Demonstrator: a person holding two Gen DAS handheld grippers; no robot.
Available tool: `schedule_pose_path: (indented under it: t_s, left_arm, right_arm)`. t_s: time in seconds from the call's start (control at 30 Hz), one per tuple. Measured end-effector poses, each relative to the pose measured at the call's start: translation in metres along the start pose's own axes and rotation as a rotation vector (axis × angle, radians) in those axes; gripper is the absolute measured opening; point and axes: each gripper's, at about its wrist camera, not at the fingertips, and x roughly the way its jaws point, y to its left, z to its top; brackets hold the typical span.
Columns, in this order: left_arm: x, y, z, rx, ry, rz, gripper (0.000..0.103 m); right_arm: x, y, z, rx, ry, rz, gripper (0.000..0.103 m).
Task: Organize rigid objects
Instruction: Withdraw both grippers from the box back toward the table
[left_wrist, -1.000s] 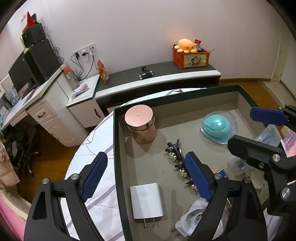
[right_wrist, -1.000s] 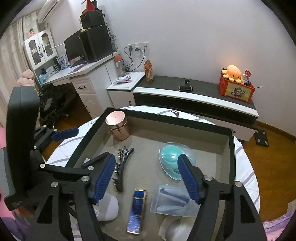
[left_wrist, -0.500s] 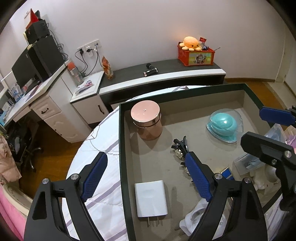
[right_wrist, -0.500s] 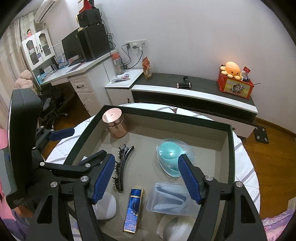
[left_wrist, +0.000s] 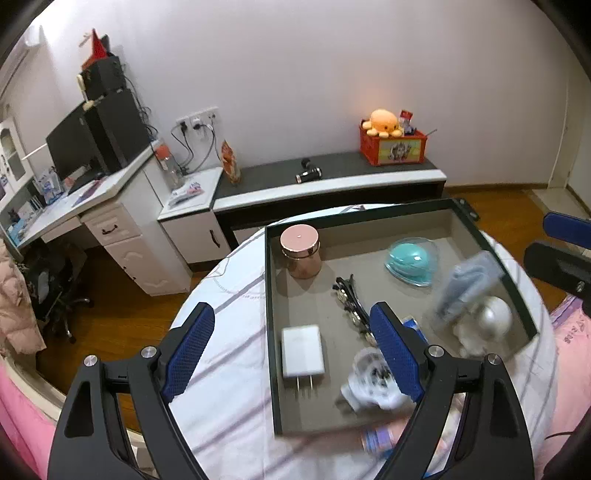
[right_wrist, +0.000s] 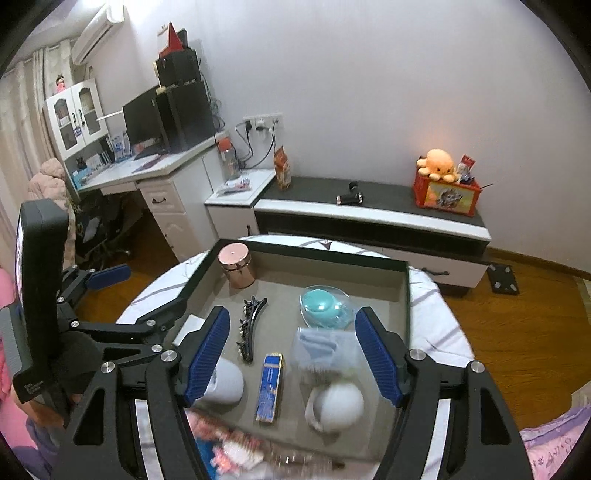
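Grippers both spread and empty on my end: left gripper (left_wrist: 291, 347) and right gripper (right_wrist: 291, 354) hang over the dark-rimmed grey tray (right_wrist: 314, 254), rose-gold round tin (right_wrist: 236, 266) far ahead.

Table (right_wrist: 439, 325): round, covered by a white cloth with grey stripes.
Tray (right_wrist: 314, 252): dark-rimmed, grey-lined, sat directly on the cloth.
Near edge: blurred pink packets (right_wrist: 229, 448) lay on the cloth just in front of the tray.
Floor (left_wrist: 122, 314): brown wood, beneath the table.
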Motion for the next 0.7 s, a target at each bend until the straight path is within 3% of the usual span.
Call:
schedule_pose_path:
  t_s: [0.2, 0.43, 0.7]
  left_arm:
    - [-0.071, -0.008, -0.024, -0.014, -0.079, 0.023, 0.088]
    - [-0.153, -0.02, -0.066, -0.052, -0.198, 0.02, 0.098]
    - [-0.2, -0.032, -0.113, -0.105, -0.236, 0.035, 0.102]
  right_arm:
    - [-0.066, 0.014, -0.026, 0.001, -0.061, -0.014, 0.072]
    - [-0.134, 0.028, -0.068, 0.007, -0.115, -0.024, 0.076]
    - [-0.179, 0.034, -0.123, 0.031, -0.137, -0.02, 0.076]
